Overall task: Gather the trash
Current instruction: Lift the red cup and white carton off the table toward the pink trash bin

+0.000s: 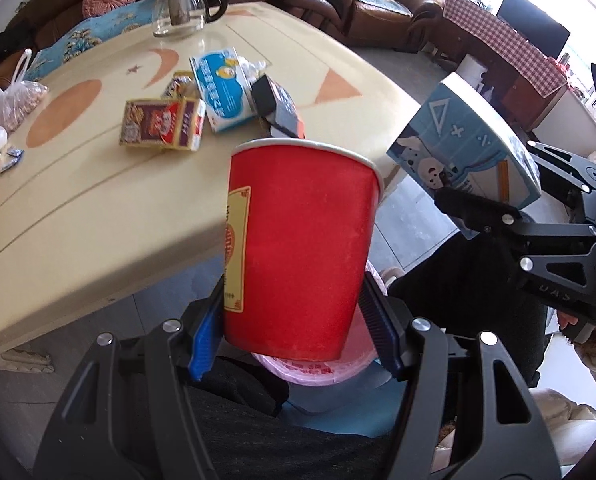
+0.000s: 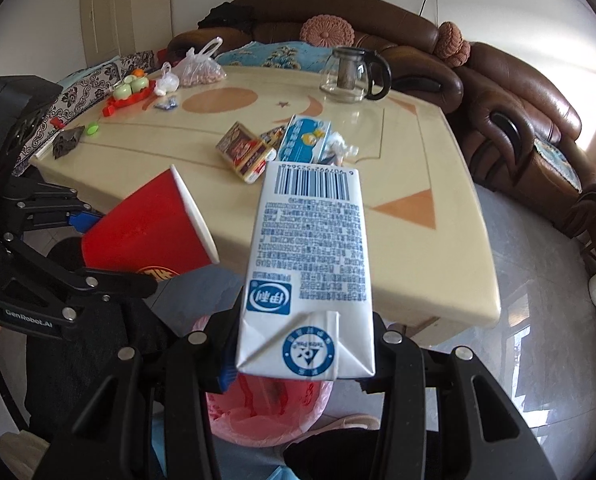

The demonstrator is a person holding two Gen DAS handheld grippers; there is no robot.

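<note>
blue-padded fingers [image 1: 206, 340] of the left gripper [image 1: 294, 336] sit closest to its lens, clamped on the lower wall of a red paper cup [image 1: 298, 248]. the pads press opposite sides near the base, which looks like a way to carry it without crushing the rim. its long axis runs base to mouth, roughly along the fingers, with the white-rimmed mouth pointing away from the camera toward the table [image 1: 98, 208].

the right gripper [image 2: 298, 360] is clenched on a white milk carton [image 2: 309, 264], gripped near its folded end. the carton's long axis also follows the fingers; the barcode end points toward the table and the folded end lies back at the jaws.

both items hang off the table's near edge, over a pink plastic bag [image 2: 266, 416] that seems to line a bin below them. i judge they are carried there to be dropped, though the bag's opening is mostly hidden behind the carton and cup, so i cannot tell how well they line up with it. seen from the right wrist, the cup is beside the carton, apart from it, with its mouth tilted toward it.

back on the table, well beyond the bag, lie a red and gold packet [image 1: 162, 124] and a blue and white box [image 1: 222, 88], likely still to collect. a glass teapot [image 1: 182, 8] stands at the far edge.
</note>
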